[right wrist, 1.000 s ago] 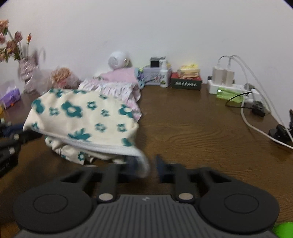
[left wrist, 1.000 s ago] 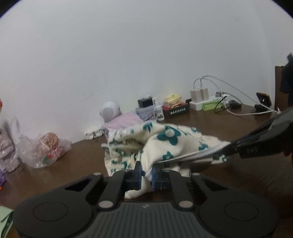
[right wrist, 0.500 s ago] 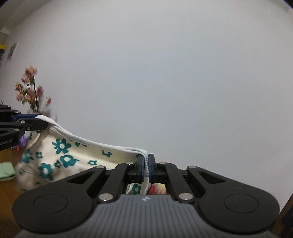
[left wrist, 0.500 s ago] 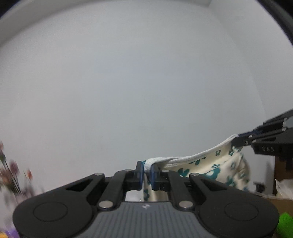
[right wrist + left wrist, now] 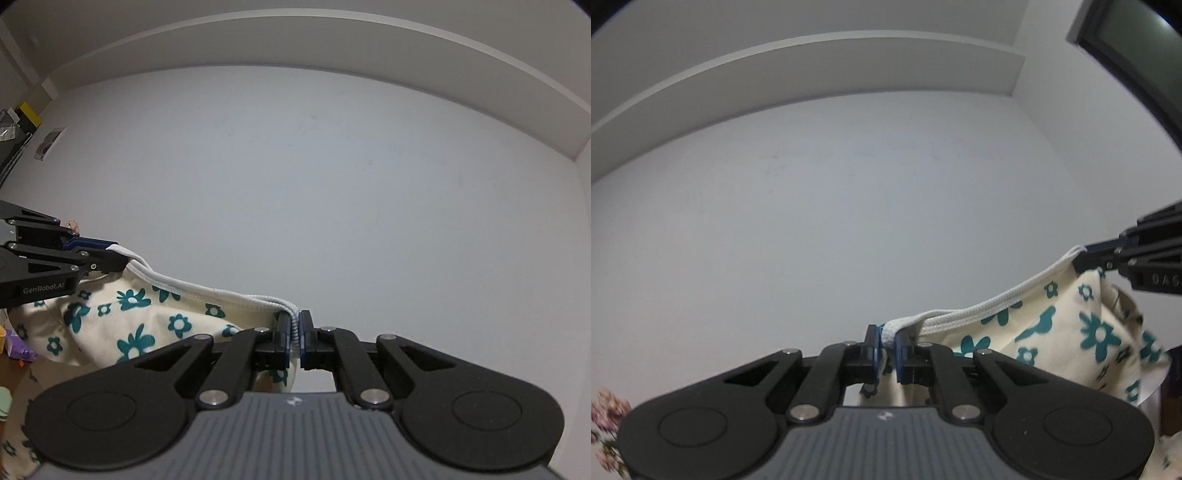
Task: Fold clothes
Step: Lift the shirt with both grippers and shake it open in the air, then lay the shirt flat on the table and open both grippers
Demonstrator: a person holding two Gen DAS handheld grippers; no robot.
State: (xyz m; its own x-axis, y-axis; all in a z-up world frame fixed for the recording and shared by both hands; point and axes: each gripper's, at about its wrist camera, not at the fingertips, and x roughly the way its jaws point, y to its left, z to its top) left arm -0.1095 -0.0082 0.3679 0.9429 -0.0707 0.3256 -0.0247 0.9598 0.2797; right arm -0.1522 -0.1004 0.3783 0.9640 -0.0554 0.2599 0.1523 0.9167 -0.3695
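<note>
A cream garment with teal flowers (image 5: pixel 1067 332) hangs in the air between both grippers, held by its white ribbed waistband (image 5: pixel 979 308). My left gripper (image 5: pixel 886 349) is shut on one end of the waistband. My right gripper (image 5: pixel 294 334) is shut on the other end. In the left wrist view the right gripper (image 5: pixel 1086 254) shows at the far right, pinching the band. The right wrist view has the left gripper (image 5: pixel 110 254) at the far left. The cloth (image 5: pixel 140 325) droops below the taut band; its lower part is hidden.
Both cameras point up at a plain white wall (image 5: pixel 849 203) and the ceiling edge. Pink flowers (image 5: pixel 605 410) show at the lower left of the left wrist view. A strip of brown table with small items (image 5: pixel 14 354) shows at the lower left of the right wrist view.
Both grippers rose from the table with the garment and tilted upward. The waistband is now stretched between them, high in front of the wall.
</note>
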